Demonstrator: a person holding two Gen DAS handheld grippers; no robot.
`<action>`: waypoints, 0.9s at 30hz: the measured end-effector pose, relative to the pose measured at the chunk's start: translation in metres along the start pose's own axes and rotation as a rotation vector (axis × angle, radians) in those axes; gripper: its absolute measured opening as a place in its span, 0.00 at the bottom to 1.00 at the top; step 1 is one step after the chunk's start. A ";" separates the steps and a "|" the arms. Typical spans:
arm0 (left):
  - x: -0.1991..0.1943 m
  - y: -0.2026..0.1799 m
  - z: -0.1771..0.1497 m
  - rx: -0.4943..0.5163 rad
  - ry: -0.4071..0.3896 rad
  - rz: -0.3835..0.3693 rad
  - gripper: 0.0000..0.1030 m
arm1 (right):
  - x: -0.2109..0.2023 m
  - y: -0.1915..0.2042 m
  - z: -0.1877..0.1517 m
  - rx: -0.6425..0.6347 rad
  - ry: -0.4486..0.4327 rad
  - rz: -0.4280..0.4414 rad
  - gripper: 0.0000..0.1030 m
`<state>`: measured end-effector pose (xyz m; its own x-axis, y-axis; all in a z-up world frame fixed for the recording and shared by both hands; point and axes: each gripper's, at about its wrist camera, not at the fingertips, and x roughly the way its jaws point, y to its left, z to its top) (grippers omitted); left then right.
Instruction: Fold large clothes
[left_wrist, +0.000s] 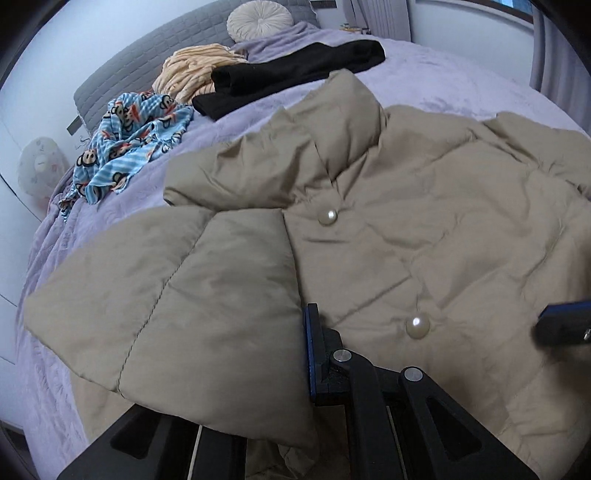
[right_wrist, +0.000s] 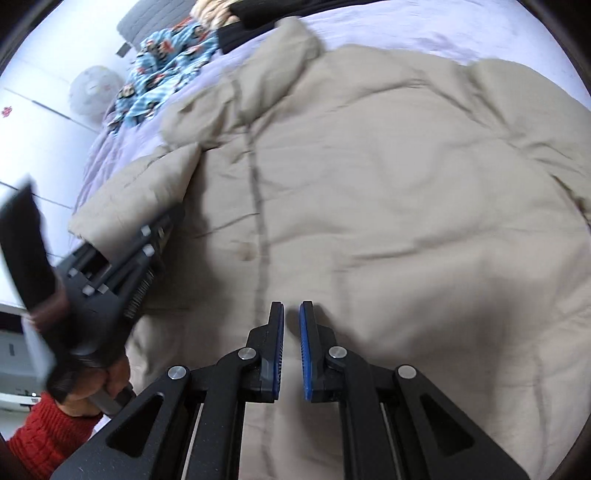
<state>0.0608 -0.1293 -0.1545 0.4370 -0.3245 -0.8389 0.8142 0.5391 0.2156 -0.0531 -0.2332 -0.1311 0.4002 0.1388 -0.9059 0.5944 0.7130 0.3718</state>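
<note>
Lying buttoned-side up on the lilac bed (left_wrist: 461, 74), the beige padded coat (left_wrist: 424, 221) has its left sleeve (left_wrist: 177, 295) pinched in the left gripper (right_wrist: 155, 236) and carried over the front, likely to narrow it for folding. Farther right, the right gripper (right_wrist: 291, 350) hangs over the coat, jaws nearly together and holding nothing.

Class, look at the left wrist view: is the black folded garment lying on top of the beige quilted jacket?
No. The black folded garment lies on the lilac bedspread beyond the beige quilted jacket, behind its collar.
</note>
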 end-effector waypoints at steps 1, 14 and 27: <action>-0.002 -0.001 -0.003 0.000 0.006 -0.003 0.10 | 0.003 -0.005 0.000 0.003 0.000 -0.001 0.09; -0.086 0.107 -0.043 -0.321 -0.052 -0.060 0.82 | -0.007 0.034 0.027 -0.214 -0.056 0.007 0.17; 0.031 0.259 -0.108 -0.925 0.165 -0.404 0.67 | 0.044 0.221 0.010 -0.827 -0.203 -0.214 0.88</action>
<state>0.2445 0.0843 -0.1790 0.0804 -0.5417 -0.8367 0.2449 0.8244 -0.5102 0.1028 -0.0766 -0.0873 0.5013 -0.1244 -0.8563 0.0067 0.9901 -0.1399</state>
